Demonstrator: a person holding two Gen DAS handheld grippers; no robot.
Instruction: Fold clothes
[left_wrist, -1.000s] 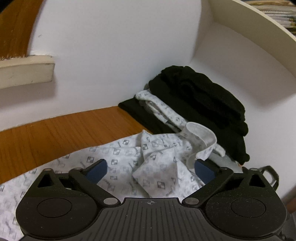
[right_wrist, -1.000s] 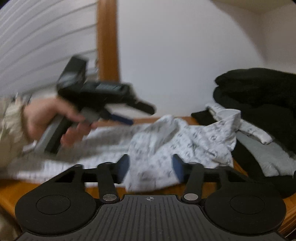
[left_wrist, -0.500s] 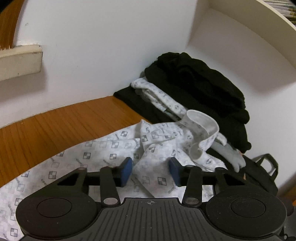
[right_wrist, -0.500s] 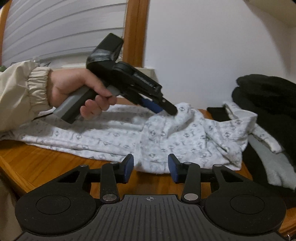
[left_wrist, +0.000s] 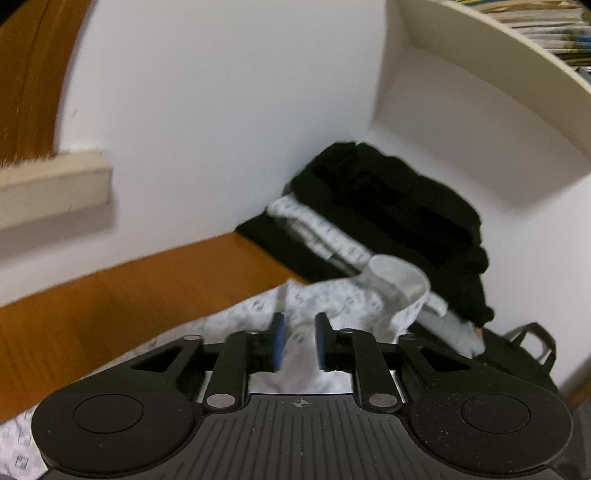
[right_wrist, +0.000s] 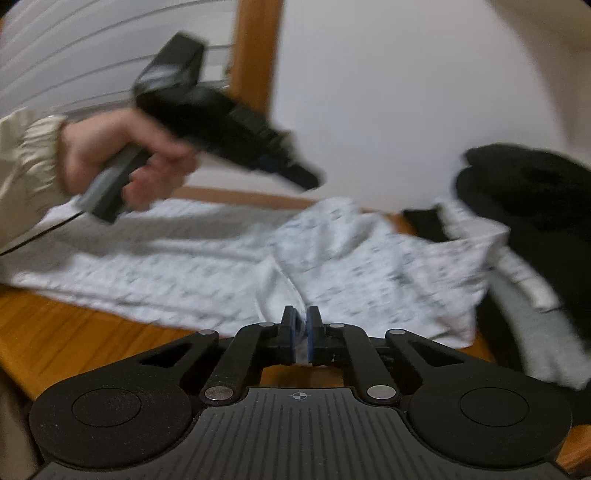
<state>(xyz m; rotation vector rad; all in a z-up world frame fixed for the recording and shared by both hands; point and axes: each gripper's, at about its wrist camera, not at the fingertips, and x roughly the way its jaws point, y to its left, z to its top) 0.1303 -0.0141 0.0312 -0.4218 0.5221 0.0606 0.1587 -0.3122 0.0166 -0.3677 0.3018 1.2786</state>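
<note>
Right gripper (right_wrist: 301, 334) is pinched down on the near hem of the patterned white shirt (right_wrist: 229, 266); left gripper (left_wrist: 299, 341) is closing on a bunched fold. Shirt's spread on the wooden table (right_wrist: 66, 328), 0 folds done so far. Dark clothes pile (left_wrist: 388, 206) at 2 o'clock, white wall (left_wrist: 221, 110) behind.

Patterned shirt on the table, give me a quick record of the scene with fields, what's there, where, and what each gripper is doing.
garment: white patterned shirt, spread and rumpled on the wooden table
left gripper: jaws closing, a fold of the shirt between the pads
right gripper: shut on the shirt's near edge
other clothes: black pile against the wall behind the shirt; a grey piece beside it
person: hand in a beige sleeve holds the left gripper
image: both views motion-blurred
</note>
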